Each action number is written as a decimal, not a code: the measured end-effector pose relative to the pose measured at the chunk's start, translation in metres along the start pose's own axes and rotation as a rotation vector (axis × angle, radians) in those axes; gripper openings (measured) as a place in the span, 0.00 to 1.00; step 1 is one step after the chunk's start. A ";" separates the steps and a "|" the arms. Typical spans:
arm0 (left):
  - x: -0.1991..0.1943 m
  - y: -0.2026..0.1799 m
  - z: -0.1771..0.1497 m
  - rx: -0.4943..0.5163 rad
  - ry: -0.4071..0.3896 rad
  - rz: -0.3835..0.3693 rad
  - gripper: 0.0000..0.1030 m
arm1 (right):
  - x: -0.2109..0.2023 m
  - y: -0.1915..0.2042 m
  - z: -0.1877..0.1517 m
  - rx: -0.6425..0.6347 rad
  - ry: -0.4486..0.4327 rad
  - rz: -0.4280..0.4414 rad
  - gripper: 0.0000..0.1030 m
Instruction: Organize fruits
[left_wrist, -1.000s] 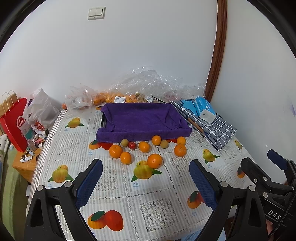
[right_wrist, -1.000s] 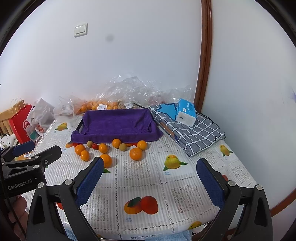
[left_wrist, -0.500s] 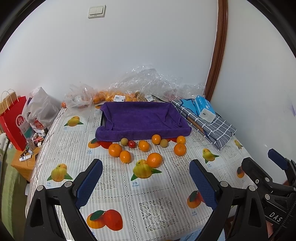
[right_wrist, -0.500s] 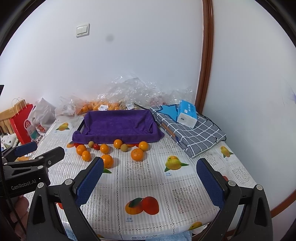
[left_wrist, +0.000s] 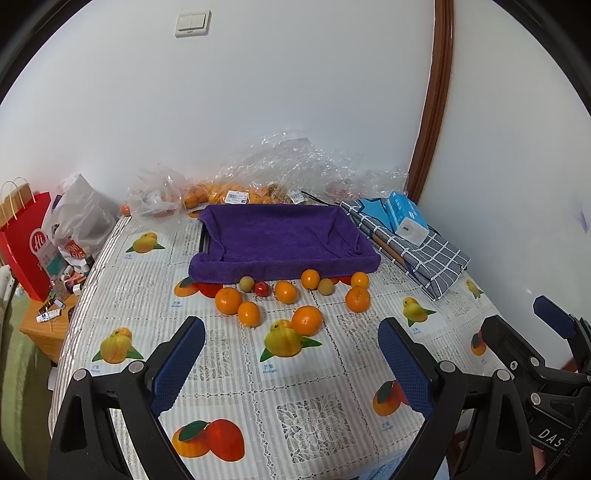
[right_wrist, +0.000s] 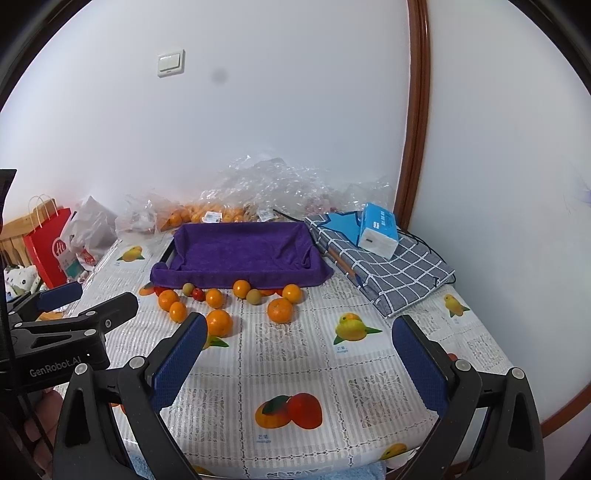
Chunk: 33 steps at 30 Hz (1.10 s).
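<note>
Still hovering short of round orange tangerines (left_wrist: 306, 319) scattered just before purple towel-lined tray (left_wrist: 284, 236) on worktop (left_wrist: 314, 413); left tongs (left_wrist: 291, 365) and right tongs (right_wrist: 295, 360) spread apart, empty. Best approached low, straddling one fruit, squeezing gently.

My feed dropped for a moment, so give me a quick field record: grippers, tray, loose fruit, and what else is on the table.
left gripper: open, holding nothing, over the near table
right gripper: open, holding nothing, over the near table
tray: lined with purple towel, no fruit inside
oranges: seven, loose on the tablecloth in front of the tray
red fruit: one, among the oranges
greenish fruits: two, by the tray's front edge
tissue pack: on folded checked cloth, right of tray
</note>
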<state>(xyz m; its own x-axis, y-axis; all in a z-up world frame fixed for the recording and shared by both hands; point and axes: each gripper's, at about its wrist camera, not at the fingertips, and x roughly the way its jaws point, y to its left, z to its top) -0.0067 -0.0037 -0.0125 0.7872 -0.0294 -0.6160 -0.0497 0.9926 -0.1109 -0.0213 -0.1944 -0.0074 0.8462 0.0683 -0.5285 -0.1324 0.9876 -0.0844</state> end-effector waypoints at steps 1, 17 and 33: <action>0.000 0.000 0.000 0.000 0.001 0.000 0.92 | 0.000 0.000 0.000 -0.002 0.000 0.001 0.96; 0.008 0.013 0.002 -0.013 -0.020 0.006 0.92 | 0.007 0.005 -0.004 0.000 -0.013 0.051 0.96; 0.103 0.076 -0.023 -0.086 0.147 0.012 0.91 | 0.100 -0.001 -0.041 0.008 0.094 0.127 0.94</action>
<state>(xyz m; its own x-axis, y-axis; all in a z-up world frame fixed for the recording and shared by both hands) 0.0558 0.0663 -0.1024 0.6883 -0.0406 -0.7243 -0.1158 0.9795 -0.1649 0.0426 -0.1943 -0.0947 0.7710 0.1796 -0.6110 -0.2308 0.9730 -0.0052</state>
